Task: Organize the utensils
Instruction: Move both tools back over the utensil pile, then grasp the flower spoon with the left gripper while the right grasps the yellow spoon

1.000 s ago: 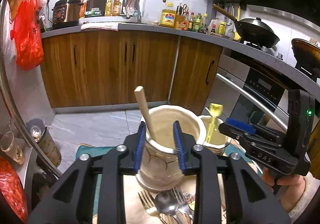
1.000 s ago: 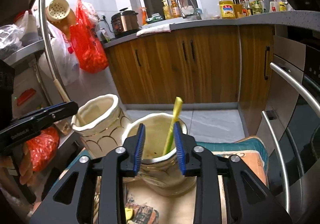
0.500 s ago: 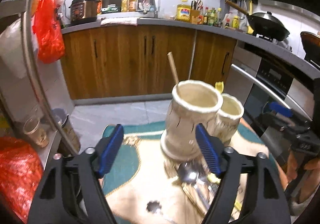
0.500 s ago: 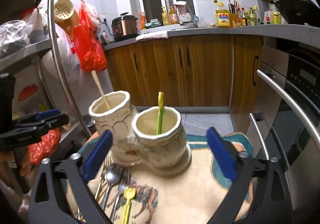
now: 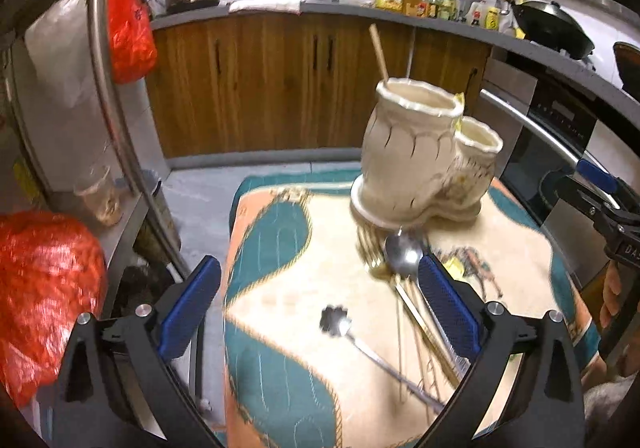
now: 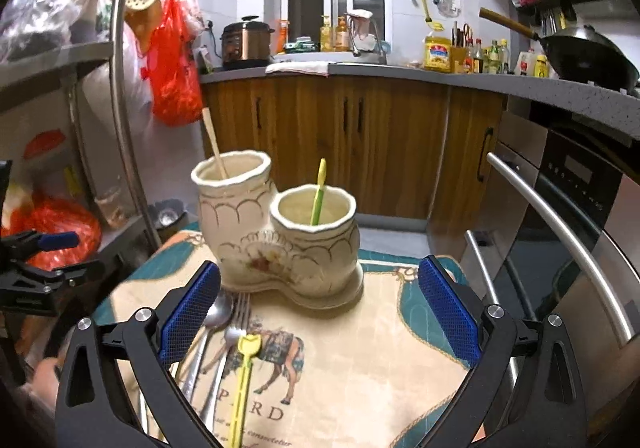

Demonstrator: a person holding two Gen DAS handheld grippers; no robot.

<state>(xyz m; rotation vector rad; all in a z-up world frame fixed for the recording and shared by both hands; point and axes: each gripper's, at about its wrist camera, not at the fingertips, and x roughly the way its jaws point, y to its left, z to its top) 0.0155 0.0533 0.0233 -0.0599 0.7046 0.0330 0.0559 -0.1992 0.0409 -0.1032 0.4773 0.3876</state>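
While the left tongs [image 5: 318,264] are opening wide, nothing is sitting between their blue pads; they are hanging over the patterned cloth [image 5: 272,248] that is covering the counter. The right tongs [image 6: 320,266] are standing just as wide and gripping nothing, with only bare cloth showing in their gap.

In the right wrist view, the cream two-cup holder [image 6: 280,248] is standing upright at 12 o'clock from the right tongs, near but apart from the pads. A wooden stick [image 6: 214,144] is leaning in the taller cup at 11 o'clock, and a green-yellow utensil [image 6: 318,192] is poking out of the shorter cup beside it. A spoon [image 6: 218,312], a metal fork [image 6: 240,308] and a yellow plastic fork [image 6: 244,368] are lying flat on the cloth at 8 o'clock, just in front of the holder's base and partly behind the left-hand pad.

In the left wrist view the holder is sitting at 1 o'clock, and a thin spoon with a flower-shaped end [image 5: 336,322] is lying apart from the pile, between the pads.

A horse is printed on the cloth, and below it large letters are reading "P" and "RD", the yellow fork covering the rest; the smaller line beneath is too blurred to read. The right tongs' body is showing "DA" at the picture's edge at 3 o'clock in the left view.
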